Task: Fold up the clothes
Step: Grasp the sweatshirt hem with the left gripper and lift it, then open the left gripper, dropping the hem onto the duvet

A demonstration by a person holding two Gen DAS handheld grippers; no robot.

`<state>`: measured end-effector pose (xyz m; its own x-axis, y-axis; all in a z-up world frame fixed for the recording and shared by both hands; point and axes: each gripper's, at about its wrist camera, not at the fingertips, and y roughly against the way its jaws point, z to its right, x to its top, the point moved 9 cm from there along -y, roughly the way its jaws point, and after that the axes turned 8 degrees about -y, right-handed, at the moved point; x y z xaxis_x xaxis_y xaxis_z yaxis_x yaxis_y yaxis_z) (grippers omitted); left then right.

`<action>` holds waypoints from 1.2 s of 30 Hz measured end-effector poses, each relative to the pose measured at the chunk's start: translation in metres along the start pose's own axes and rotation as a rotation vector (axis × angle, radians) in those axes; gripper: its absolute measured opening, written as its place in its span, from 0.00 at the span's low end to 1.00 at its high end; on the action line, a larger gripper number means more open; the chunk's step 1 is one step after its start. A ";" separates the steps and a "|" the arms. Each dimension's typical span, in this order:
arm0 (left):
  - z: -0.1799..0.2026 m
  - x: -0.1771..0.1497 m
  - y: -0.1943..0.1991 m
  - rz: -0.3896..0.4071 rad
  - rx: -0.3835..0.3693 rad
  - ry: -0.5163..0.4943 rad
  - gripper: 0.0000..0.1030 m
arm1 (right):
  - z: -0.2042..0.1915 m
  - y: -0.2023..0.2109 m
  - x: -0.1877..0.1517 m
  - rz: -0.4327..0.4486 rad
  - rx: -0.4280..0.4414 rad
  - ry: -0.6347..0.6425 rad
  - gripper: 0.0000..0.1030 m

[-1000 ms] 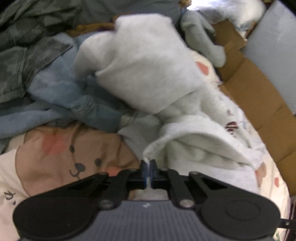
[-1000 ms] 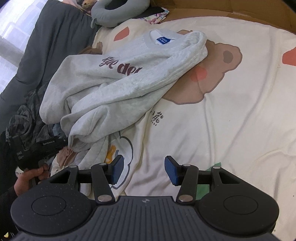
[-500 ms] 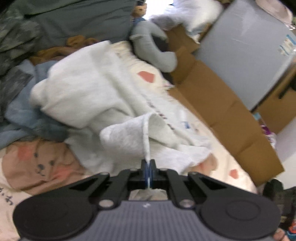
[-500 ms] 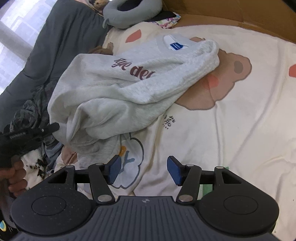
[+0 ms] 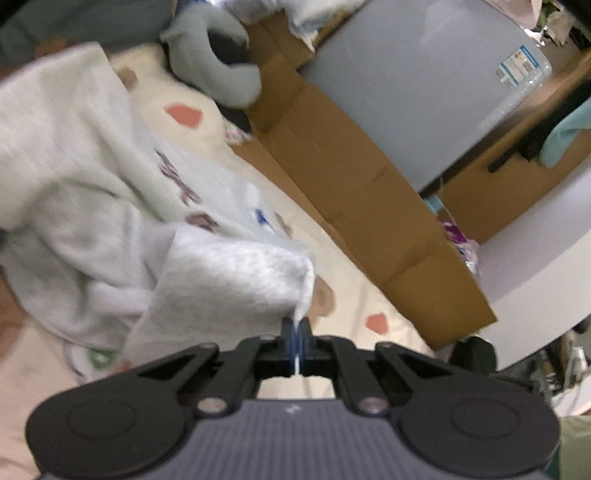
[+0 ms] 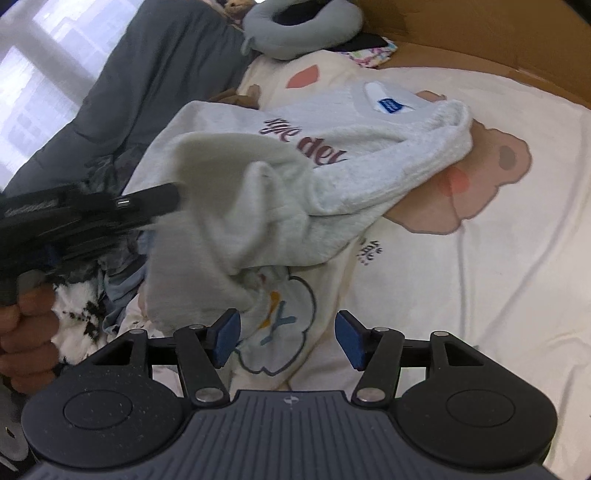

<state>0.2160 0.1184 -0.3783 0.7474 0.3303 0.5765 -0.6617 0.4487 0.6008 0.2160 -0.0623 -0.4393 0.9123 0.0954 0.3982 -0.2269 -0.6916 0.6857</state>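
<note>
A bed is covered by a cream cartoon-print sheet; on it are spread a grey sweatshirt, a grey neck pillow and a dark duvet.

Your sweatshirt looks soft, fleecy cloth; the bedsheet is smooth matt cotton; that cardboard is dull brown; the neck pillow plush.

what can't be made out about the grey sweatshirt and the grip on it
- Sweatshirt print: right wrist view, a raised fold covers the end of the maroon word; left wrist view, blurred.
- Sleeves and hem: bunched folds hide them.
- Left gripper: in the right wrist view, cloth hides its jaws.
</note>
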 end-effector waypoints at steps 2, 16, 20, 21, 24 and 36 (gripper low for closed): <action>0.009 -0.004 -0.011 -0.023 -0.033 -0.016 0.01 | -0.005 -0.001 -0.002 -0.003 0.014 0.011 0.63; 0.034 -0.025 -0.089 -0.177 -0.110 -0.039 0.04 | 0.016 -0.010 -0.031 -0.060 -0.019 -0.063 0.65; 0.038 -0.026 -0.092 -0.203 -0.128 -0.042 0.23 | 0.026 -0.007 -0.044 -0.079 -0.031 -0.092 0.65; 0.037 -0.026 -0.089 -0.199 -0.131 -0.039 0.25 | 0.028 -0.007 -0.047 -0.083 -0.032 -0.099 0.65; 0.031 -0.026 -0.078 -0.191 -0.131 -0.024 0.36 | 0.032 -0.008 -0.056 -0.102 -0.035 -0.113 0.65; -0.035 -0.039 -0.026 -0.197 0.015 0.019 0.36 | 0.019 -0.011 -0.078 -0.156 0.060 -0.130 0.66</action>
<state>0.2067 0.1232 -0.4359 0.8632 0.2536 0.4366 -0.5036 0.4933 0.7092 0.1534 -0.0753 -0.4893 0.9721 0.1143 0.2049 -0.0620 -0.7173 0.6941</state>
